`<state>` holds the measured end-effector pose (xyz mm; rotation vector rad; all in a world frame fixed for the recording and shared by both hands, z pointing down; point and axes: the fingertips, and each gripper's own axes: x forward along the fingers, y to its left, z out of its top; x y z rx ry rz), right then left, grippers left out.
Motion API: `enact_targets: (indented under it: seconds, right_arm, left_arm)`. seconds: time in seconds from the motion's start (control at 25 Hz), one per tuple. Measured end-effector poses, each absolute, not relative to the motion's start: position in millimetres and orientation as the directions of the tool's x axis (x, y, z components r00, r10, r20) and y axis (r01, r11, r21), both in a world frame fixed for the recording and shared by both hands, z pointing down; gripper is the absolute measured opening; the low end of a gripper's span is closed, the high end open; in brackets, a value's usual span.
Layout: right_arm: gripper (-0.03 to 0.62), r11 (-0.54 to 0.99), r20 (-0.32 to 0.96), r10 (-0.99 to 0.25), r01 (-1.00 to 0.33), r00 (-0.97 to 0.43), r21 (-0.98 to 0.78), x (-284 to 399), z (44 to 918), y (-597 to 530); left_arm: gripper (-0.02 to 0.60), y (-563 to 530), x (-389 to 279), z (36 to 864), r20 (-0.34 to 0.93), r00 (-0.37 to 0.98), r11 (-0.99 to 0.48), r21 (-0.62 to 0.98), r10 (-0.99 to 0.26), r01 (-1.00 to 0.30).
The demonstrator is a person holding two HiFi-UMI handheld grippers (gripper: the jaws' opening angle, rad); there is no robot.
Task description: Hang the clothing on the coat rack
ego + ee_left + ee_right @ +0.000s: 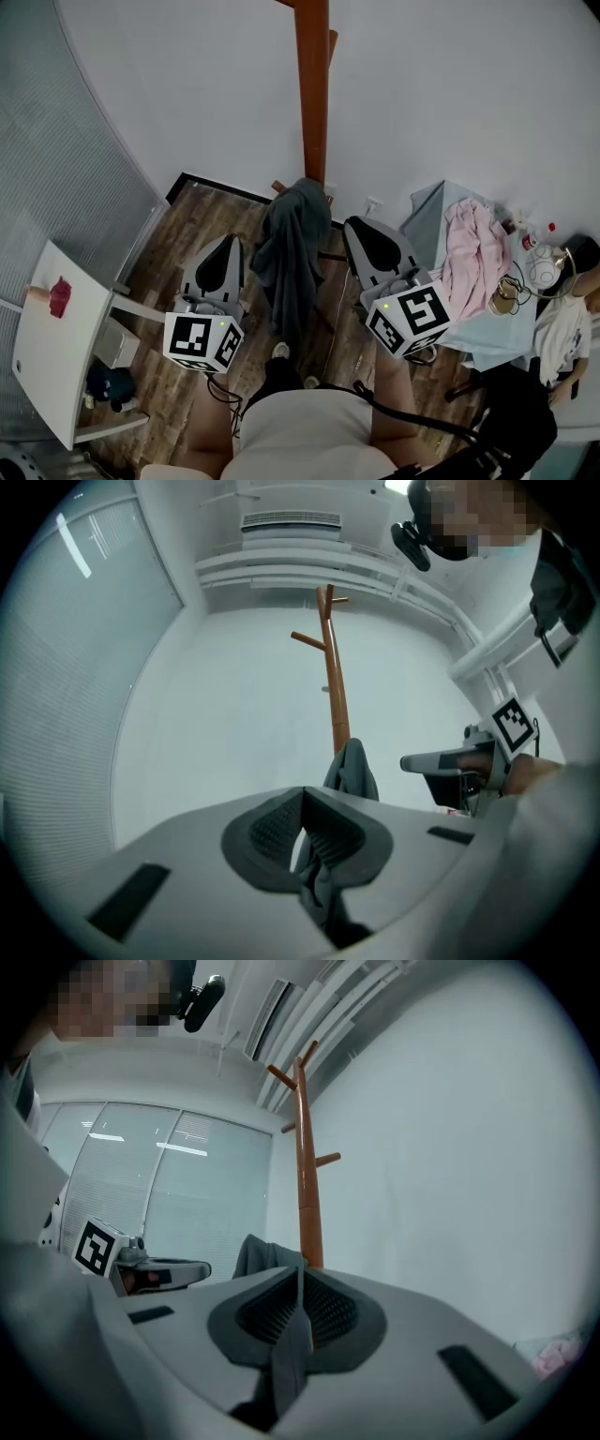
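Far on the left stands a white table [47, 366] with a small red thing [59, 296] lying on top near its edge, and something dark blue [111, 382] sits on the floor under it. Next comes the left claw [303, 822]. Its two sides are pressed together, and a fold of the grey clothing [291, 248] is pinched between them. The cube [202, 342] on this claw has black and white square patterns on its faces. The grey clothing hangs in a bunch in the middle, held up between the two claws above the wooden floor [183, 239]. It is close in front of the brown coat rack [312, 94], low down by its pole, and not on any of the pegs. The right claw [298, 1302] is squeezed together too, with a thin strip of the same grey clothing caught between its sides. Its cube [410, 321] has the same kind of square patterns. On the right is a table with a light blue cover [427, 211], and pink clothes [469, 248] lie in a heap on it. Some small things [530, 248] sit beside the heap, too small to make out. A person [567, 323] sits at the far right edge.
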<state>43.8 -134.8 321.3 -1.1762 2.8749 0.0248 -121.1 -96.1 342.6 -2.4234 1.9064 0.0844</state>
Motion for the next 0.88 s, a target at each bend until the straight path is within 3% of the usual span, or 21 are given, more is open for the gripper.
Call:
enact_targets:
  seconds: [0.88]
  right_arm:
    - [0.018,0.717,-0.104,-0.686,-0.693,-0.720,0.070,34,299,-123]
  left_arm:
    - [0.012,-82,-119,315,-0.129,0.230,-0.222,-0.070,-0.965,-0.972]
